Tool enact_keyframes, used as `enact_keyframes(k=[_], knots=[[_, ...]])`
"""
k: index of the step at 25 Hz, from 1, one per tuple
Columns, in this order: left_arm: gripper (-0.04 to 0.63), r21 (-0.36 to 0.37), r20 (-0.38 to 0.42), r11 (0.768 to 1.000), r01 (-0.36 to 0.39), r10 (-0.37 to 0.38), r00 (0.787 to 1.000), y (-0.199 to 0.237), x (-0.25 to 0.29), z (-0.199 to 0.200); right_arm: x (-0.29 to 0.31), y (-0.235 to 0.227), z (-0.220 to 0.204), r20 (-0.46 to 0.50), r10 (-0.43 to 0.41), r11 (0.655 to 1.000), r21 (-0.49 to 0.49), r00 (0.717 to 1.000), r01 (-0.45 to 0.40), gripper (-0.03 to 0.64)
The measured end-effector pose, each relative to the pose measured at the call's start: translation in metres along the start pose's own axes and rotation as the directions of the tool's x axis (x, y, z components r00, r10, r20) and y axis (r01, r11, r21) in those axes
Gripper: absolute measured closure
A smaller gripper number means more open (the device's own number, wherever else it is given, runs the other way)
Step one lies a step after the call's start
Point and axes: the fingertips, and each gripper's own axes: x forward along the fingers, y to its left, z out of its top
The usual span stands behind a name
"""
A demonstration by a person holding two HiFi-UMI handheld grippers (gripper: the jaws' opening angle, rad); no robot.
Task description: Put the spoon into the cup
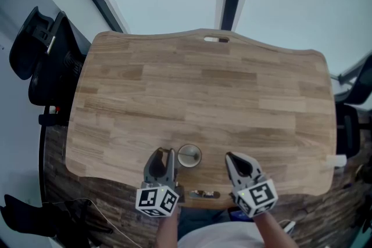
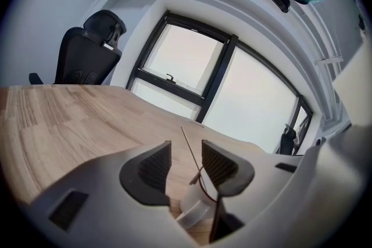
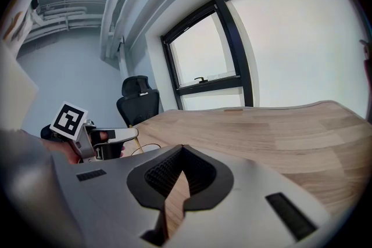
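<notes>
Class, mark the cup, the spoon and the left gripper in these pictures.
cup [image 1: 189, 155], head view, on its open top.
spoon [image 2: 191, 153], left gripper view, on its thin handle between the open jaws.
left gripper [image 1: 165, 154], head view, midway between its fingertips.

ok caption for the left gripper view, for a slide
Left gripper, jaws open, the spoon standing between them in the white cup on the wooden table.

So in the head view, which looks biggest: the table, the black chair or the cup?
Largest to smallest:
1. the table, by far
2. the black chair, partly behind the table's left edge
3. the cup, just a small circle near the front edge
</notes>
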Motion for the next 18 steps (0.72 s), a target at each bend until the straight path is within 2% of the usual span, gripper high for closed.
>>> enact_keyframes(k=[8,14,18], knots=[[0.446,0.02,0.008,1.0,-0.011,0.011,1.0,-0.002,-0.004,0.003,-0.004,0.0,0.004,0.009,-0.001,1.0,-0.007,1.0,0.001,0.62],[0.446,0.061,0.016,0.998,-0.022,0.021,1.0,-0.002,-0.01,0.004,-0.006,0.002,0.006,0.018,0.005,1.0,-0.006,1.0,-0.004,0.62],[0.447,0.042,0.001,0.999,-0.009,0.009,1.0,-0.001,-0.012,0.0,-0.007,0.002,0.009,0.027,0.003,1.0,-0.013,1.0,-0.003,0.62]])
